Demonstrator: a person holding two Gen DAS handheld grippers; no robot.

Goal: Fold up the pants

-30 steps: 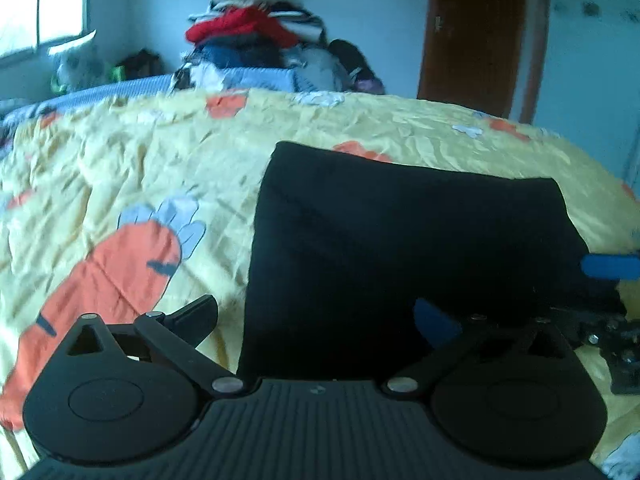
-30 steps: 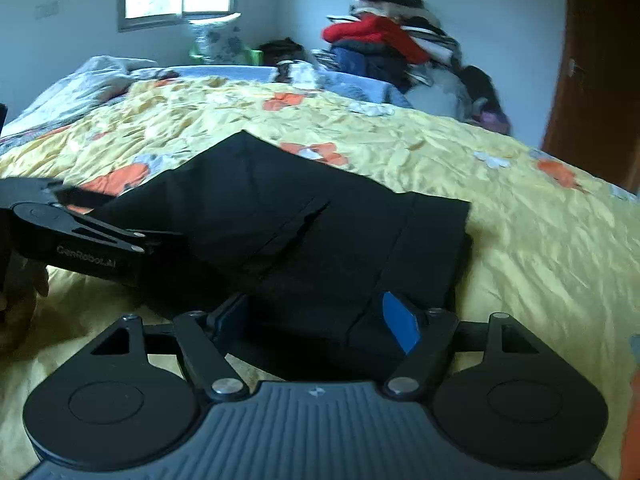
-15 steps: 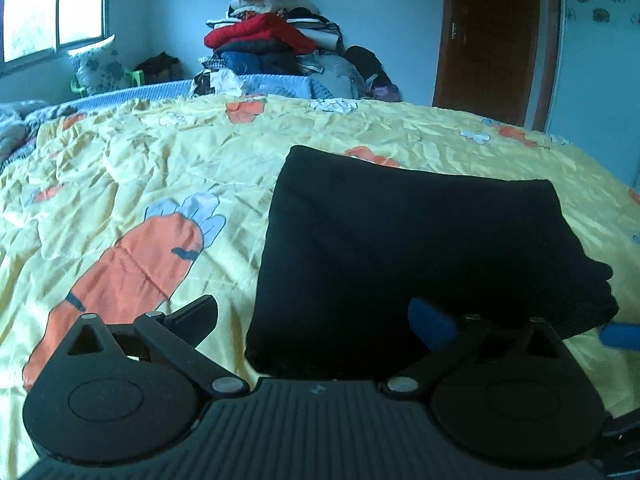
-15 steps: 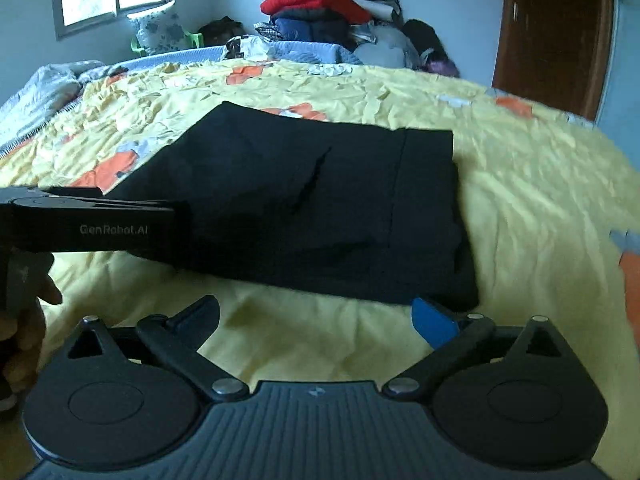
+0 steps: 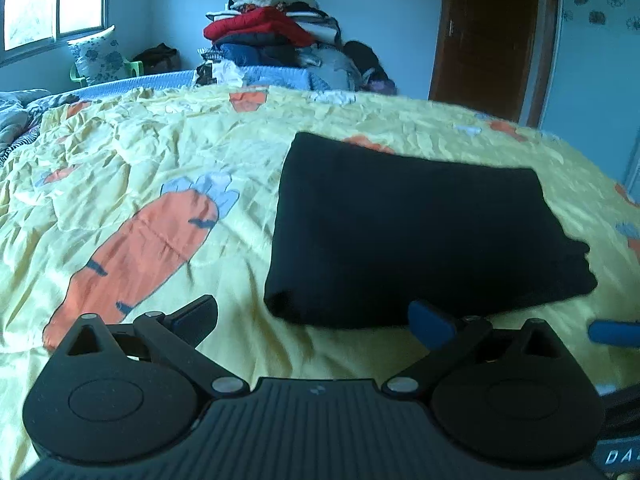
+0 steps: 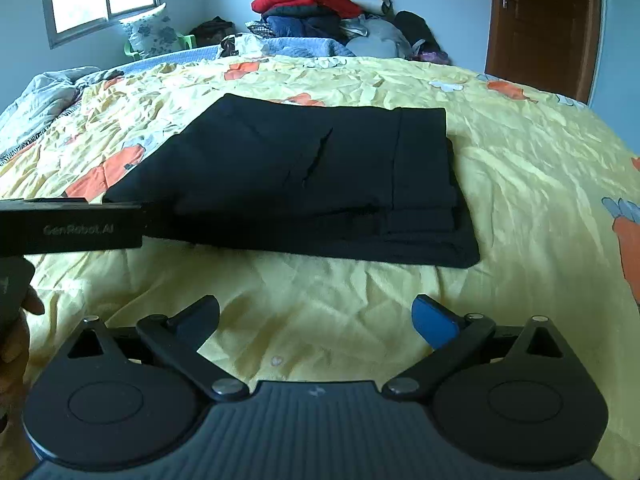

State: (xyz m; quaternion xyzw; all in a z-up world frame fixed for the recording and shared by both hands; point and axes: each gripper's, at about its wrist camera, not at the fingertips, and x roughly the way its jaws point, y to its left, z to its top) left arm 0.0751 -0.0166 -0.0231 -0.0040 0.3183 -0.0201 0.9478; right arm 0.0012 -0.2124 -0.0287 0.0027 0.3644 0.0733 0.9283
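1. The pants (image 6: 304, 184) lie as a compact black rectangle of stacked layers on the yellow carrot-print bedspread (image 6: 520, 184), roughly mid-bed. Judgement: the folding looks essentially finished, since no leg or waistband hangs loose.
2. Right gripper (image 6: 316, 316): jaws spread wide, nothing between them, only bare bedspread below. It hangs just short of the near edge of the pants, apart from the cloth; likely released so the stack rests undisturbed.
3. Left gripper (image 5: 312, 316): jaws likewise wide apart and empty, set before the near left corner of the pants, not touching.
4. Both tools sit on the near side, which leaves the folded stack unweighted.
5. A clothes pile (image 5: 276, 44) stands beyond the bed, well apart.
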